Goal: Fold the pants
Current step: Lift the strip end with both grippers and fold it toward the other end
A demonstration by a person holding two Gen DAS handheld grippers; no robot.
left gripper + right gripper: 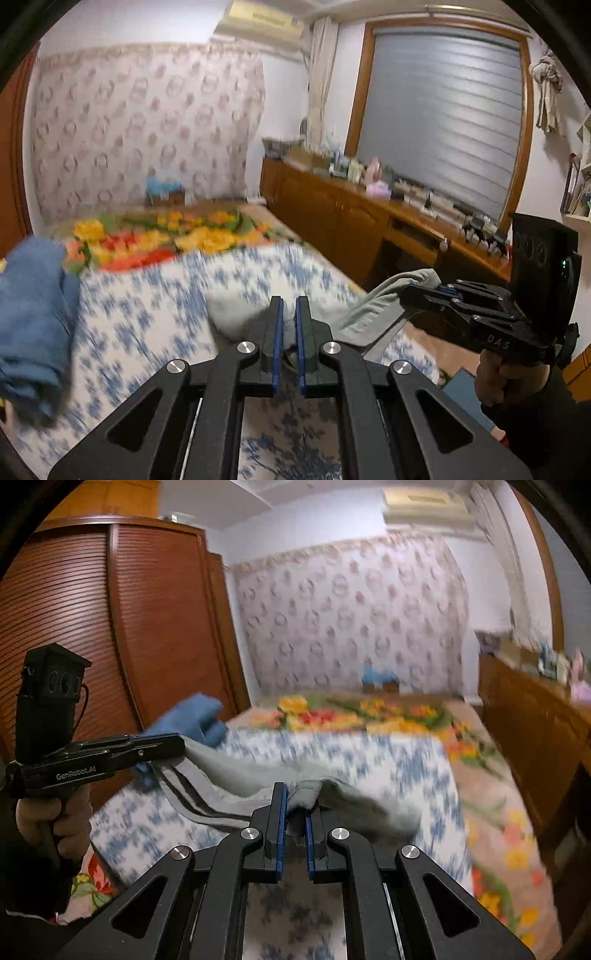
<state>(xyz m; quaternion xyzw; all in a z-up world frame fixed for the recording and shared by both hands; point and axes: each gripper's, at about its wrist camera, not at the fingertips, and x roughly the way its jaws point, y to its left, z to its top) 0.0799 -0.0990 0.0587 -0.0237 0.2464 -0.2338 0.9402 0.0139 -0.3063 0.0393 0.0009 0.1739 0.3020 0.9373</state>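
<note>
Grey pants with dark side stripes hang lifted above the bed, stretched between my two grippers. In the left wrist view, my left gripper is shut on a bunch of the grey cloth. My right gripper comes in from the right, pinching another edge of the fabric. The right wrist view shows my right gripper shut on a thick grey hem of the pants. My left gripper holds the striped part at the left. A hand grips its handle.
The bed has a blue-and-white patterned cover and a floral blanket behind it. A blue folded cloth lies at the bed's left side. A wooden cabinet with clutter runs along the right, and a wardrobe stands at the left.
</note>
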